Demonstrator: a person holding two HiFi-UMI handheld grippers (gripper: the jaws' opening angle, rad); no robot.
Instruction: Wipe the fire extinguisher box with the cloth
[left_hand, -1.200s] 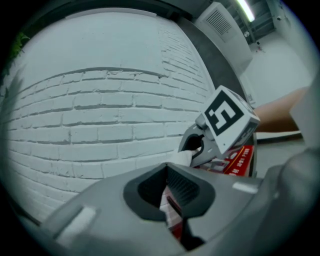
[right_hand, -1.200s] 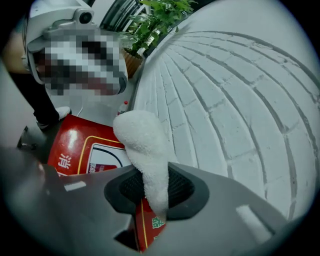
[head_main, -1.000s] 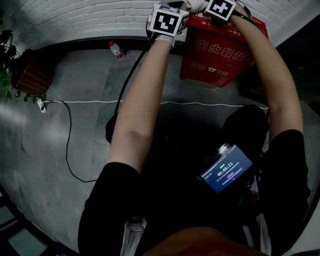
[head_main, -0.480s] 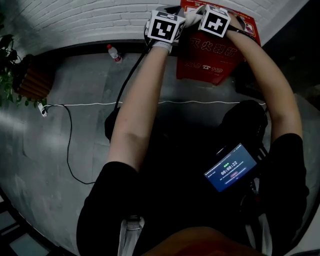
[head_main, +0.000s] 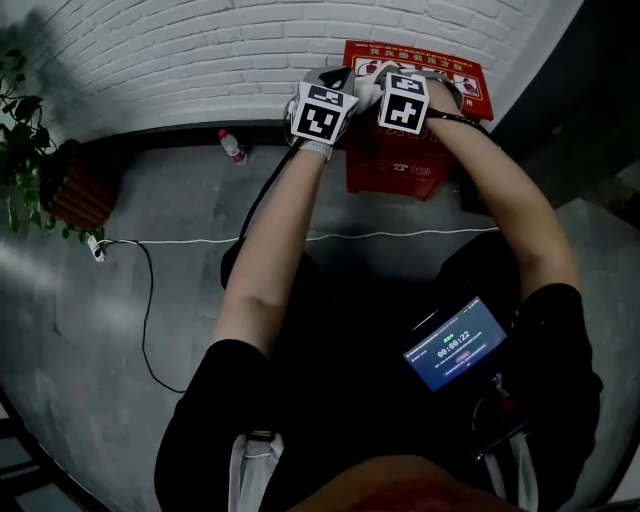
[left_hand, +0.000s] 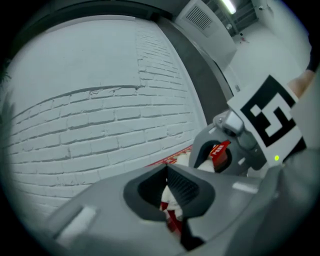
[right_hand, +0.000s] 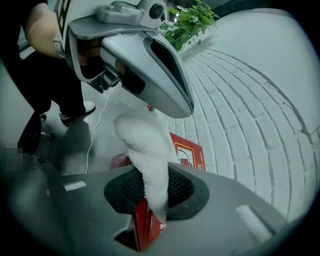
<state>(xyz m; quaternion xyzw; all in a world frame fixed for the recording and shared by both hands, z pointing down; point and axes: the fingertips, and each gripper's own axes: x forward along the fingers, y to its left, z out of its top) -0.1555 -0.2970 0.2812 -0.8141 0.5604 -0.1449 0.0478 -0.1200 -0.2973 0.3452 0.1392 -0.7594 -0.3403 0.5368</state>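
The red fire extinguisher box (head_main: 402, 165) stands on the floor against the white brick wall. Both grippers are held close together over its top. A white fluffy cloth (right_hand: 144, 145) stretches between them. In the right gripper view, my right gripper (right_hand: 152, 192) is shut on the cloth's lower end, with the red box (right_hand: 189, 153) below. My left gripper (left_hand: 169, 196) pinches the cloth (left_hand: 168, 199) too, above the red top. In the head view, the marker cubes of the left gripper (head_main: 322, 112) and right gripper (head_main: 404, 100) hide the jaws.
A plastic bottle (head_main: 232, 146) stands at the wall's foot left of the box. A potted plant (head_main: 28, 150) sits far left. A white cable (head_main: 200, 240) runs across the grey floor. A phone (head_main: 455, 343) rests at the person's lap.
The head view has tilted up, showing more wall and the box's top. The two grippers have drawn closer together over the box, still holding the cloth.
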